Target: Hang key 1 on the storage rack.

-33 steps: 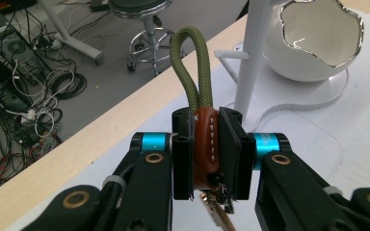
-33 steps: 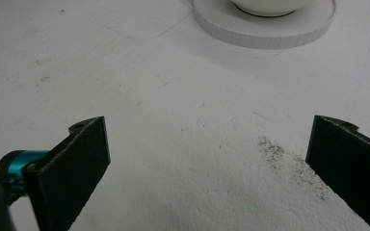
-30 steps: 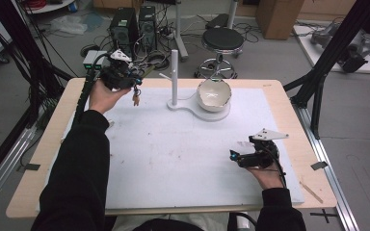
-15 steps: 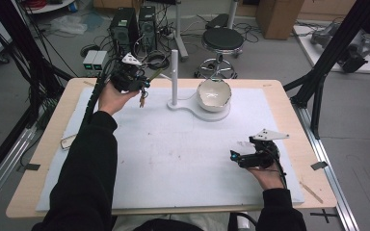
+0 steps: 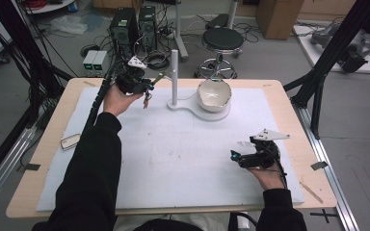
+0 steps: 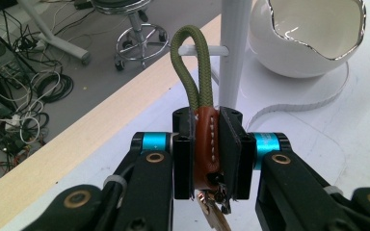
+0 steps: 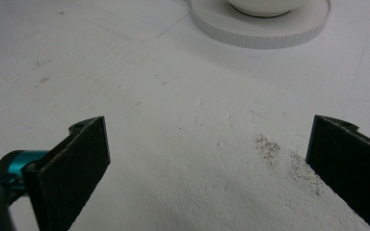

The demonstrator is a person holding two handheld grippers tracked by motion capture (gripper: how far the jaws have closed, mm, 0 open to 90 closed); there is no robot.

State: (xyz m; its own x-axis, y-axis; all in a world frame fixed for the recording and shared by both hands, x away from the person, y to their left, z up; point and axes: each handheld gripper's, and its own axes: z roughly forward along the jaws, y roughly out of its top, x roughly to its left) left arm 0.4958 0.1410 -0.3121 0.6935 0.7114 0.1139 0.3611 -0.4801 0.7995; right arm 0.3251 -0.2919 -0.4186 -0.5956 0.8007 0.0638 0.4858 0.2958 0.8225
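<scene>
Jaws of the left gripper (image 6: pixel 206 149) clamped on a key fob's brown leather tab (image 6: pixel 207 144), pads pressing both flat faces. Fob's long axis runs along the jaws: olive cord loop (image 6: pixel 192 67) points forward and up, away from the hand; metal key (image 6: pixel 212 214) hangs out the near, lower end. Loop tip sits right at the small white peg (image 6: pixel 200 49) sticking sideways from the white post (image 6: pixel 233 53); cannot tell whether it touches. High view: left gripper (image 5: pixel 142 89) held above the table's far left, just left of the post (image 5: pixel 174 77), cord aimed toward it. White egg-shaped bowl (image 5: pixel 214 95) on the same stand base (image 5: pixel 200 111), right of the post.

Right gripper (image 5: pixel 238 156) rests low over the white mat (image 5: pixel 173 159), near right; jaws wide apart, nothing between them, bare mat (image 7: pixel 202 144) below.
</scene>
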